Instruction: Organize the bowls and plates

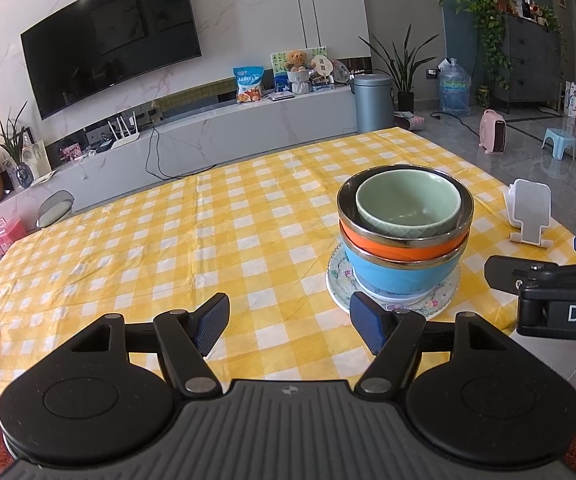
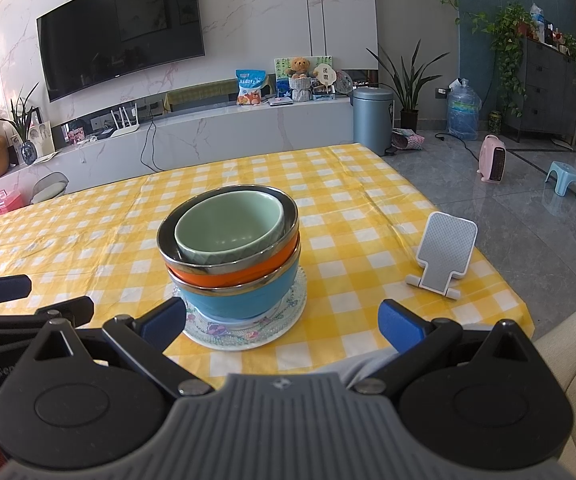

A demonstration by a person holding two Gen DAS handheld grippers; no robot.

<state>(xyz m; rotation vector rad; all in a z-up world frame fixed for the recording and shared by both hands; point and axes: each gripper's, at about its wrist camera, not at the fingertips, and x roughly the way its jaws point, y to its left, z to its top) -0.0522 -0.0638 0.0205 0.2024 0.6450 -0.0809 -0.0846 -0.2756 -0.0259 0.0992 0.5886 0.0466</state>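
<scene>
**Bowls stacked on the plates, both grippers wide and empty**

The table [image 1: 127, 240], covered in a yellow-and-white checked cloth, fills the lower half of both wrist views. On it stands a single stack: a patterned glass plate [image 2: 288, 322] at the bottom, a smaller white plate [image 2: 243, 325] on that, then a blue bowl [image 2: 239, 300] with a steel rim, an orange bowl [image 2: 227, 278] nested in the blue one, and a pale green bowl [image 2: 229, 226] sitting inside the orange one, pushed toward its far right side and slightly tilted.

The left gripper [image 1: 290, 326] hangs over the near part of the table with its blue pads spread wide and only checked cloth between them. The stack lies ahead and to the right of it; the right-hand pad [image 1: 368, 324] overlaps the near left rim of the patterned plate in the picture, but whether it touches the plate cannot be told.

The right gripper [image 2: 281, 322] is also spread wide and grips nothing. In its own view the stack stands ahead of the pads, nearer the left one [image 2: 163, 322], which sits just beside the near left rim of the patterned plate; the right pad is well clear of it.

A white and grey phone stand [image 2: 444, 254] stands to the right of the stack, apart from it, near the table's right edge.
</scene>
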